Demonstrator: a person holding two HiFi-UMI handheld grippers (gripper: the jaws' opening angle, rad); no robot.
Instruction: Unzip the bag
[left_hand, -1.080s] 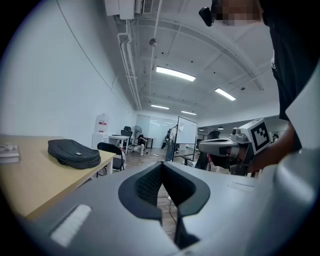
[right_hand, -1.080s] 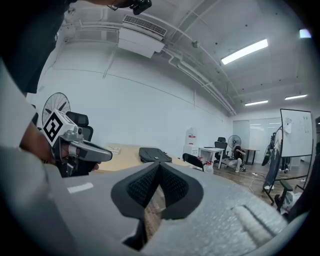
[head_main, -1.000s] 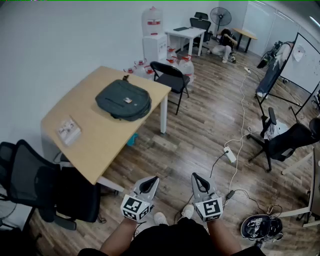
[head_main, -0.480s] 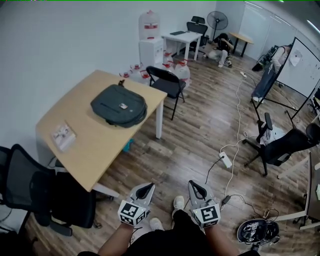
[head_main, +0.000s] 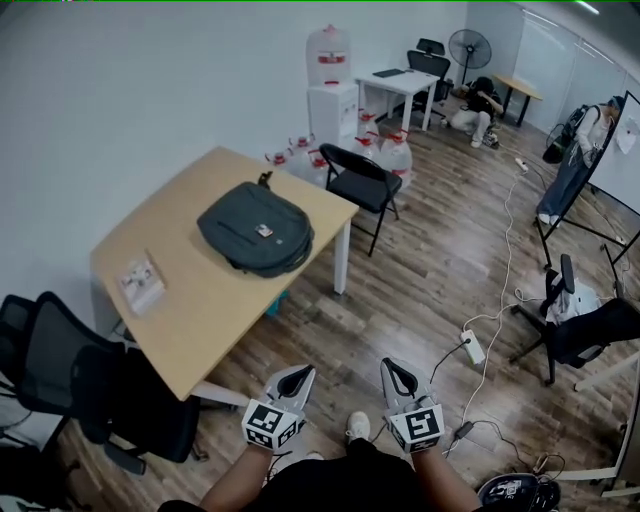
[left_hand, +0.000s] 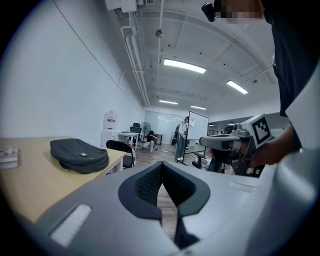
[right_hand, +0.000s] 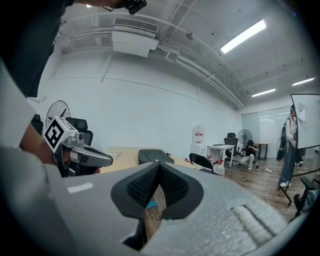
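Note:
A dark grey backpack (head_main: 256, 228) lies flat on a light wooden table (head_main: 190, 300), near its far right corner; it also shows as the backpack (left_hand: 79, 155) and the backpack (right_hand: 155, 156) in the gripper views. My left gripper (head_main: 299, 373) and right gripper (head_main: 396, 366) are held low near my body, over the floor and well short of the table. Both are shut with nothing between the jaws. In the left gripper view the gripper (left_hand: 161, 165) points past the table's edge; the right gripper (right_hand: 159, 164) points toward the table.
A small packet (head_main: 141, 281) lies on the table's left part. Black office chairs (head_main: 90, 385) stand at the table's near left. A black folding chair (head_main: 362, 180) stands beyond it. A power strip (head_main: 472, 346) and cables run across the wooden floor. Another chair (head_main: 585, 330) is at right.
The head view has shifted, so the table and backpack now sit a little further right in the frame. Both grippers stay shut and low near my body.

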